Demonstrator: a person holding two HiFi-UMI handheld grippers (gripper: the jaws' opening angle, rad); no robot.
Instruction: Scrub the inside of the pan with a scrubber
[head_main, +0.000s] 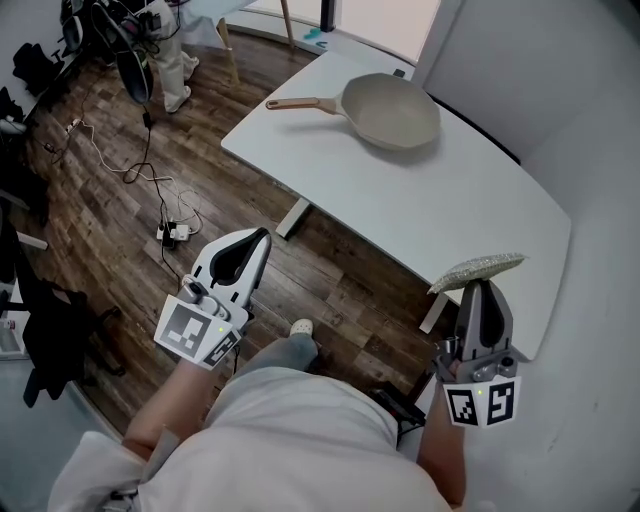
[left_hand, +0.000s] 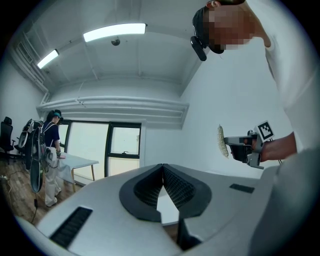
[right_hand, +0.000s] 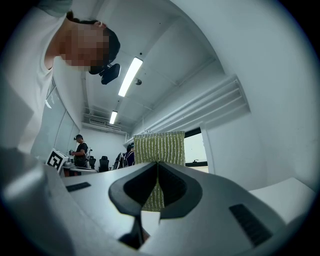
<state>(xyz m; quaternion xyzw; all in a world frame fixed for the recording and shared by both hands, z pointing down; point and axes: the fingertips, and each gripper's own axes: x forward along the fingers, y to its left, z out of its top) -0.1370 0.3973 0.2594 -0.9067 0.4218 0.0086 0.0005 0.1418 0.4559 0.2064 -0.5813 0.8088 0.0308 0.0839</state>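
the scrubber (head_main: 480, 268) is gripped between the closed jaws of the right gripper (head_main: 478, 287), which is held at the near edge of the white table (head_main: 400, 210). the left gripper (head_main: 260, 238) is held over the wooden floor (head_main: 330, 270), off the table, with its jaws pressed together and nothing between them. the beige pan (head_main: 392, 110) is seen on the table's far side, well apart from both grippers, its handle (head_main: 300, 103) pointed left.

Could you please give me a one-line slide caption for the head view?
Right gripper clamps the scrubber, left gripper is shut and empty; the pan sits untouched on the white table.
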